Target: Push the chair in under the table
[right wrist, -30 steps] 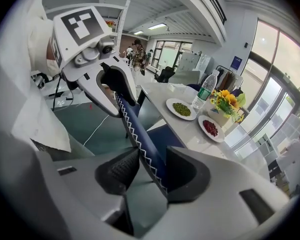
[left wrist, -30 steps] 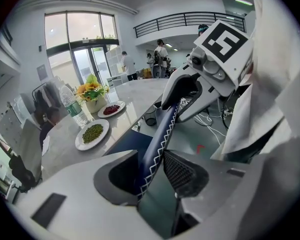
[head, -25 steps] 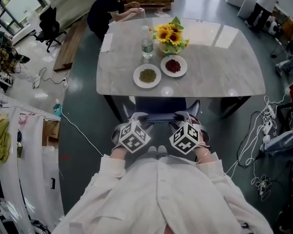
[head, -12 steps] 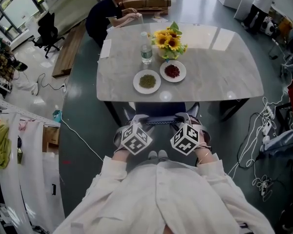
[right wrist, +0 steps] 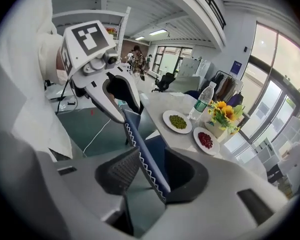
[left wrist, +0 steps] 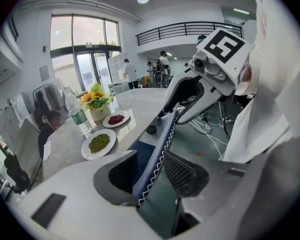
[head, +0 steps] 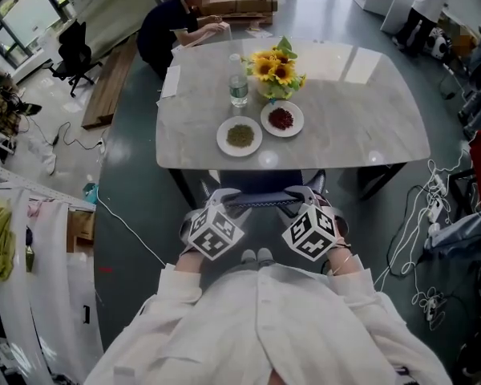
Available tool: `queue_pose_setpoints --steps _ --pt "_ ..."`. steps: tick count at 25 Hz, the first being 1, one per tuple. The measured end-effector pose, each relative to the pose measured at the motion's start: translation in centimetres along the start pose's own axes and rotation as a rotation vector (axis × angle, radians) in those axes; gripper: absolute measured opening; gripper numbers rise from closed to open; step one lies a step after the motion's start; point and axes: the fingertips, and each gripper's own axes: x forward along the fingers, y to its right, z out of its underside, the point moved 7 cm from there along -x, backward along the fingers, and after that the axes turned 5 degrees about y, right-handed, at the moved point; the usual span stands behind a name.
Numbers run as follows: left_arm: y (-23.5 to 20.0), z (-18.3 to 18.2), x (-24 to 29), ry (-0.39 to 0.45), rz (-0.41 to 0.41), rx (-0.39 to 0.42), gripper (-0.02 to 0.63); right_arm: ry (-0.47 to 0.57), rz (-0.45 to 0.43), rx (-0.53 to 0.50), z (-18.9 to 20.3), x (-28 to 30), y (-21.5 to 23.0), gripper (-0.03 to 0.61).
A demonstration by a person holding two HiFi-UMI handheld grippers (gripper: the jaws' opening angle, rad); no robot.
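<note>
Two-handed hold on the chair [head: 261,178] at the near edge of the table [head: 361,111]. The left claw [left wrist: 152,174] and right claw [right wrist: 147,176] each straddle the top rail of the backrest [head: 264,200], one towards either end, so that a push would act evenly and the chair would run straight rather than swing. Each claw stands wide with its ribbed pad against the zigzag-stitched edge of the blue fabric. The left claw has just been opening a little, with the rail between its jaws, and contact appears to remain. The seat already lies beneath the near edge of the table and only the backrest stands clear of it, so the task looks close to done.

The table is pale, marble-like and glossy. Near its middle stand a vase of sunflowers [head: 277,69], a water bottle [head: 238,88], a plate of green grains [head: 240,135] and a plate of red ones [head: 281,119]. A person [head: 172,22] sits at its far corner. The floor [head: 136,183] around the table is dark, and cables [head: 417,239] trail to the right of the table.
</note>
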Motion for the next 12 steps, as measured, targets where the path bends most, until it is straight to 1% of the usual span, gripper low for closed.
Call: queue_pose_setpoints --steps 2,5,8,10,12 --pt "-0.2 -0.4 -0.7 0.020 -0.001 0.009 0.153 0.038 -0.015 -0.001 -1.0 -0.7 0.2 0.150" --pt "-0.5 -1.7 -2.0 0.084 -0.011 -0.016 0.153 0.129 -0.035 0.006 -3.2 -2.3 0.4 0.150" --pt "-0.9 -3.9 -3.9 0.157 -0.031 -0.023 0.152 0.280 -0.041 0.088 -5.3 -3.9 1.1 0.150" --pt "-1.3 -5.5 -5.1 0.217 -0.052 -0.027 0.152 0.364 -0.029 0.133 -6.4 -4.8 1.6 0.150" --pt "-1.9 -6.8 -6.3 0.308 -0.072 -0.072 0.150 0.411 0.015 0.154 -7.3 -5.8 2.2 0.150"
